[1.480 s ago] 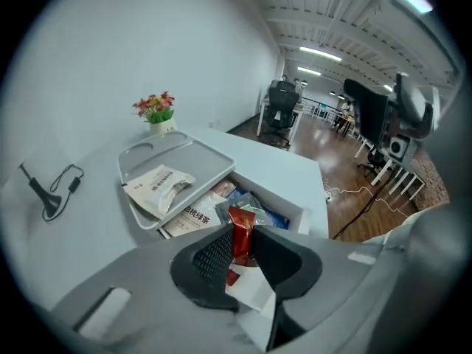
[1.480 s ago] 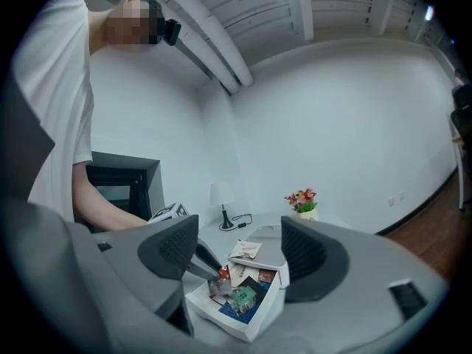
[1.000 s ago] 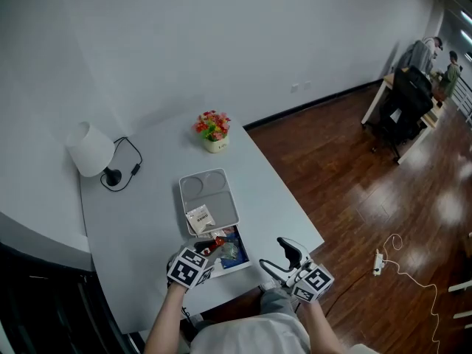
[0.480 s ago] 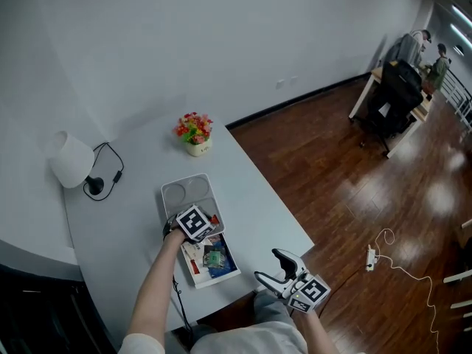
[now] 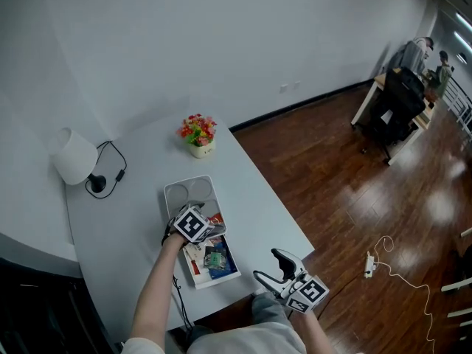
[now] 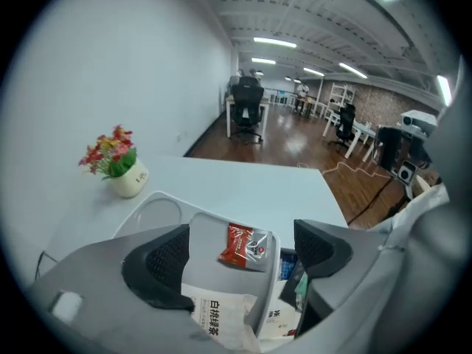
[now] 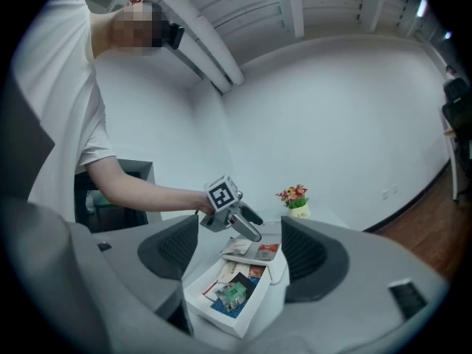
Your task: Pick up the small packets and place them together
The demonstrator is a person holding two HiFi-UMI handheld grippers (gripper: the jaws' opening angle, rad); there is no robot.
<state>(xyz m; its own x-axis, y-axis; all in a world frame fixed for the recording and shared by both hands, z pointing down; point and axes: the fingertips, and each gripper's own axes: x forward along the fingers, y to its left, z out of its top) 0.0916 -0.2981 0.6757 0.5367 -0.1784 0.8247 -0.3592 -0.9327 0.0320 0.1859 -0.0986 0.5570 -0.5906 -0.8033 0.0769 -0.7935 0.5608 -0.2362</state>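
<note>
Two small packets lie together in the grey plastic tray (image 5: 171,186): a white printed sachet (image 6: 217,317) and a red-and-clear one (image 6: 237,248). Several more wait in the open white cardboard box (image 7: 225,319). The left gripper (image 6: 240,231), at the box a second ago, now hovers over the tray, its jaws just sprung wide and empty. The right gripper (image 7: 240,231) gapes idle.

The left arm (image 5: 156,282) reaches forward, left gripper (image 6: 237,253) tilted steeply down; its jaws have just been opening and stand wide, seemingly clamping nothing. The right gripper (image 5: 273,268) sits level by the body; jaws apart.
</note>
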